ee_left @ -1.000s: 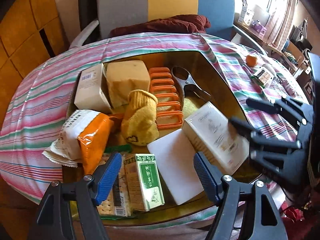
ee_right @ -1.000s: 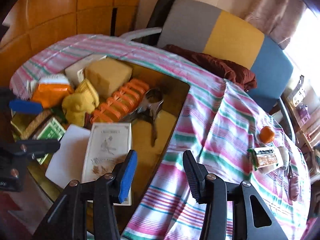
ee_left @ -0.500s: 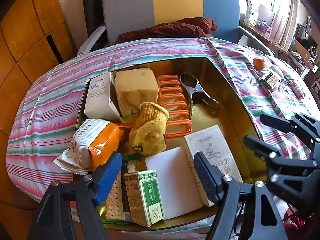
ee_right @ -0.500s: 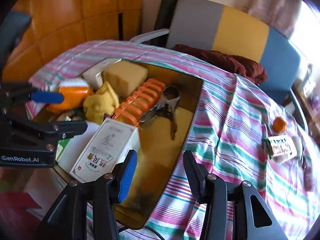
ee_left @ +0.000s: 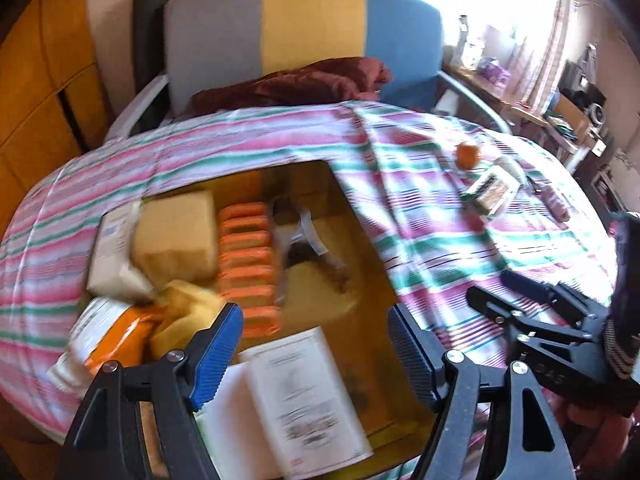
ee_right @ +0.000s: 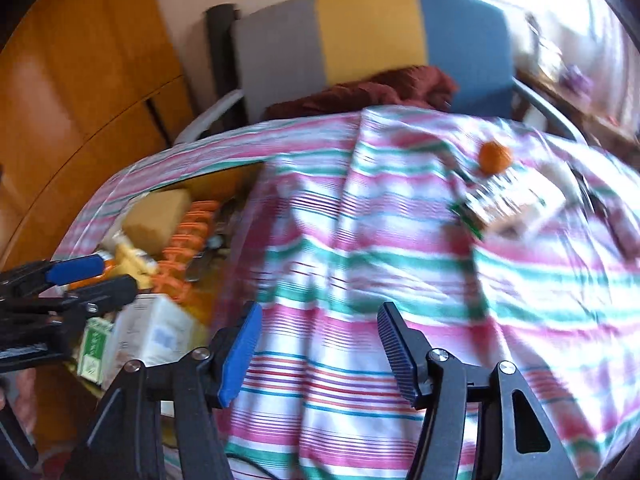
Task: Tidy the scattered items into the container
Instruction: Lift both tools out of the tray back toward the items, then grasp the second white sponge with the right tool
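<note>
Across the lower half of the left wrist view, the left gripper (ee_left: 314, 354) hangs over the near end of the container (ee_left: 360, 240), a brown box sunk in the striped cloth (ee_left: 240, 136) that covers the counter. Its jaws stand spread with nothing pinched; a white printed box (ee_left: 304, 392) lies below and between them inside the container. Further up the frame, the container also holds a tan block (ee_left: 176, 232), a row of orange ribbed pieces (ee_left: 248, 256), a dark metal clamp-like tool (ee_left: 304, 240), a yellow knitted item (ee_left: 188, 312) and an orange-and-white packet (ee_left: 108, 340) at the lower left. All of it is blurred.

At the lower right of that view the right gripper (ee_left: 532, 300) shows from the side, over the cloth outside the container.

Seen from the right wrist view, the right gripper (ee_right: 320, 344) sits at the bottom centre above bare striped cloth, its jaws opening with nothing between them. Toward the upper right of the frame, still on the cloth and well apart from the container, lie a small orange fruit (ee_right: 495, 156) and just below it a green-edged snack packet (ee_right: 504, 204), touching or nearly so; blur hides which. The left gripper (ee_right: 86, 276) enters from the left edge over the container's contents.

A chair (ee_right: 372, 36) with grey, yellow and blue panels stands behind the counter, a dark red cloth (ee_right: 380, 92) on its seat.
</note>
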A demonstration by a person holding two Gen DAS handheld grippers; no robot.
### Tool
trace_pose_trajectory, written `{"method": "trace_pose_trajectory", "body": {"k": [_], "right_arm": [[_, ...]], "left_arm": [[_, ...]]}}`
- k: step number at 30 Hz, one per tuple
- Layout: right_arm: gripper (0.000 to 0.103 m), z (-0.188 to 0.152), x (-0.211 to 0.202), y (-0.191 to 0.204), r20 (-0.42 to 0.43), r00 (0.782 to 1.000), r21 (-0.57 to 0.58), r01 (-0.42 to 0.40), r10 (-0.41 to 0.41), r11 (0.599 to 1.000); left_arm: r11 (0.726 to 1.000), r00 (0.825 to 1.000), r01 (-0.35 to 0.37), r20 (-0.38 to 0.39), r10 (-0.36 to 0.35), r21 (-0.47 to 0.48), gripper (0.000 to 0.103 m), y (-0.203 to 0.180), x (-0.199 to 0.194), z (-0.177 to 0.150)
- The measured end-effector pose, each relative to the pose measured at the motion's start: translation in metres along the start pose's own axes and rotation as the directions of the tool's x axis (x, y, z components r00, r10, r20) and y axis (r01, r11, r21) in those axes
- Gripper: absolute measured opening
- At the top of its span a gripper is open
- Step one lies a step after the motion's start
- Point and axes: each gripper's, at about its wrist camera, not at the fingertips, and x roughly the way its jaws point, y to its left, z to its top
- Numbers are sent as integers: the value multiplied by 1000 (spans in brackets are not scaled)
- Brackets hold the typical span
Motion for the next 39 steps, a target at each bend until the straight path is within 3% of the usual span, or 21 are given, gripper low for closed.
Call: {"method": "trace_pose_trajectory", "body": {"k": [7, 11, 14, 18, 20, 23, 26, 30, 36, 39], "right_arm": [[64, -4, -2, -90, 31, 991, 233, 120, -131, 965], [67, 16, -3, -138, 68, 974, 317, 184, -216, 931], [67, 52, 8, -157, 97, 965, 305, 204, -244, 930], [67, 111, 41, -170, 62, 967, 240, 226, -247, 944], [68, 136, 66, -176, -9, 966, 189, 257, -260, 948], [68, 151, 97, -183, -128, 946, 124, 313, -298, 941], [69, 144, 109, -187, -186, 948, 103, 280, -258, 954], [69, 120, 90, -177, -165, 954, 55, 264, -252, 963], [68, 69, 58, -175, -197, 972, 139, 154, -125, 978], [68, 41, 35, -175, -156, 987, 226, 71, -35, 971]], "left_arm": [[991, 998, 68, -22, -66, 115, 76, -57, 21, 15], [982, 995, 95, -24, -92, 164, 76, -87, 32, 22], [977, 994, 108, -29, -105, 185, 76, -101, 36, 22], [974, 994, 111, -43, -104, 195, 76, -106, 36, 16], [974, 994, 109, -50, -101, 196, 76, -105, 37, 13], [977, 995, 93, -55, -84, 191, 76, -101, 40, 13], [981, 995, 91, -67, -80, 170, 76, -96, 46, 15], [981, 993, 103, -74, -92, 167, 76, -96, 52, 18], [970, 990, 127, -82, -112, 208, 76, -110, 58, 18], [967, 988, 138, -94, -120, 215, 76, -115, 62, 20]]}}
